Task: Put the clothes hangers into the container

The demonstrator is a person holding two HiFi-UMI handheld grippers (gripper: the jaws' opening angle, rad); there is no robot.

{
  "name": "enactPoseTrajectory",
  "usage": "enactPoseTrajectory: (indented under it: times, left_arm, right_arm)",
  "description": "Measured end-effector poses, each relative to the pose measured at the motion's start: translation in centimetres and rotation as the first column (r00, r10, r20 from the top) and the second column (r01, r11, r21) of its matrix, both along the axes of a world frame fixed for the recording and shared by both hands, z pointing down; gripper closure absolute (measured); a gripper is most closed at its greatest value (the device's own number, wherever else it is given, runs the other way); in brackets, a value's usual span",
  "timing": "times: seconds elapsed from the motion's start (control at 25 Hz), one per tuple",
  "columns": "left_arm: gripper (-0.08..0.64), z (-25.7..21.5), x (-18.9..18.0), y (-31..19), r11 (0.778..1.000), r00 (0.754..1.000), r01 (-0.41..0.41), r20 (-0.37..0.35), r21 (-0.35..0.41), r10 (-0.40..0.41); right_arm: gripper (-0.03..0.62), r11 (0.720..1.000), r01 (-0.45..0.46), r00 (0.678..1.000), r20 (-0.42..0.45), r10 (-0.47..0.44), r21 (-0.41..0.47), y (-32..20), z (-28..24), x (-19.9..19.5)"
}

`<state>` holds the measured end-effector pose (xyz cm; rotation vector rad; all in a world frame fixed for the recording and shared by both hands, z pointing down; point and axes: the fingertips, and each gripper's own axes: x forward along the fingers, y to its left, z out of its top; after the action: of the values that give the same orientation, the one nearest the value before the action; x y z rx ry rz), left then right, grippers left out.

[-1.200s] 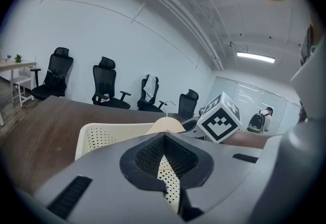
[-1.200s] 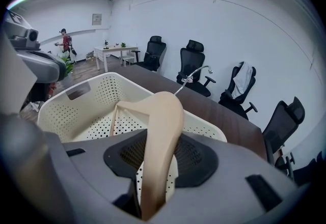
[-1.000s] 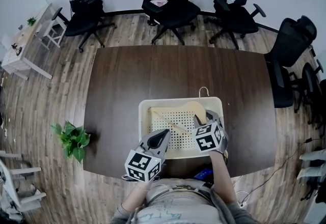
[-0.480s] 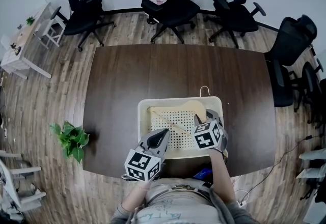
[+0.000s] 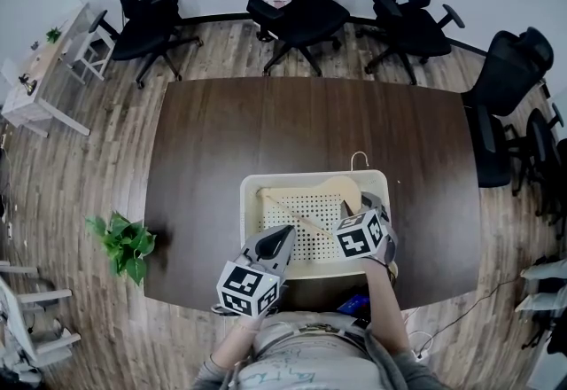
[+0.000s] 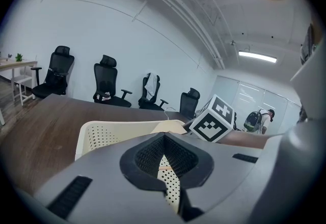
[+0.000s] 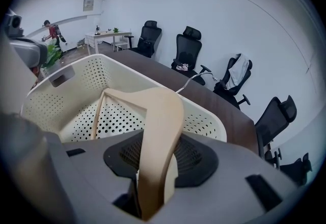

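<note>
Hardly anything has moved since the earlier frames: the right gripper (image 5: 361,206) and the clothes hanger (image 5: 341,187) it carries have tipped a shade, while the left gripper (image 5: 282,237) sits where it was at the container's (image 5: 310,174) near rim. The right jaws stand partly apart, clamped on one wooden shoulder of the hanger. The left jaws are drawn together with nothing between them. The hanger lies mostly inside the container, ahead of the right gripper. Its long axis slants from the jaws at the near right corner across the perforated floor toward the far left corner. Its wire hook (image 5: 357,158) pokes over the far rim. The right hand appears to be the one placed to lower and release it.
</note>
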<state>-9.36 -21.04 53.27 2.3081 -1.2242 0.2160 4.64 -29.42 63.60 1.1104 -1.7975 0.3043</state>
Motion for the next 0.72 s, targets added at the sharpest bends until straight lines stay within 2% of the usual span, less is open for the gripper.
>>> enactPoseTrajectory:
  times: [0.32, 0.72]
  left_arm:
    - [0.549, 0.12, -0.02, -0.42, 1.000, 1.000, -0.003, -0.001, -0.004, 0.003]
    - [0.549, 0.24, -0.12, -0.63, 1.000, 1.000, -0.004, -0.001, -0.005, 0.004]
  right_arm:
    - [0.442, 1.000, 0.010, 0.996, -0.090, -0.008, 0.017, -0.33, 0.34, 0.49]
    - [0.440, 1.000, 0.006, 0.995, -0.098, -0.004, 0.021, -0.37, 0.45, 0.62]
